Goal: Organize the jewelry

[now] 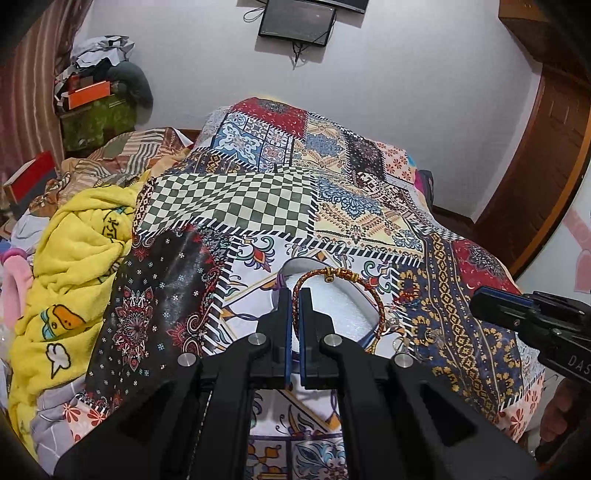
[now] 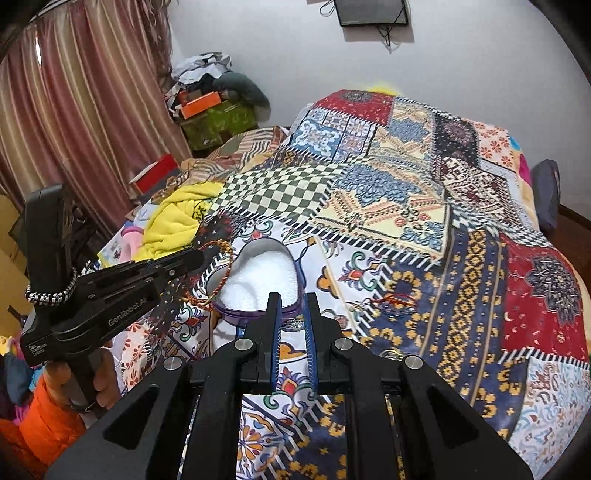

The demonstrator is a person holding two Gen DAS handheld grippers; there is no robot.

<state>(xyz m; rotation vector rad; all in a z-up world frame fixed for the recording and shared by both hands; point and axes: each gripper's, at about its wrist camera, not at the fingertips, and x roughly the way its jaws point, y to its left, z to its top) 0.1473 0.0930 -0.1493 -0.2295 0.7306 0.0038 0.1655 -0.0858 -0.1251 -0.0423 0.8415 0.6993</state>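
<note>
A heart-shaped purple box (image 2: 258,273) with white foam inside lies open on the patchwork bedspread (image 2: 406,206); it also shows in the left wrist view (image 1: 332,302). My left gripper (image 1: 294,295) is shut on a red and gold braided bracelet (image 1: 332,275) and holds it over the box. In the right wrist view the left gripper (image 2: 207,254) carries the bracelet (image 2: 221,273) at the box's left rim. My right gripper (image 2: 293,299) is slightly open and empty, just short of the box's near edge. Small silver rings (image 1: 424,338) and a thin red cord piece (image 2: 395,301) lie right of the box.
A crumpled yellow blanket (image 1: 81,258) lies left of the bedspread. Piled boxes and clothes (image 1: 99,92) stand in the far left corner by striped curtains (image 2: 74,110). A dark screen (image 1: 295,20) hangs on the white wall. A wooden door (image 1: 546,166) is at right.
</note>
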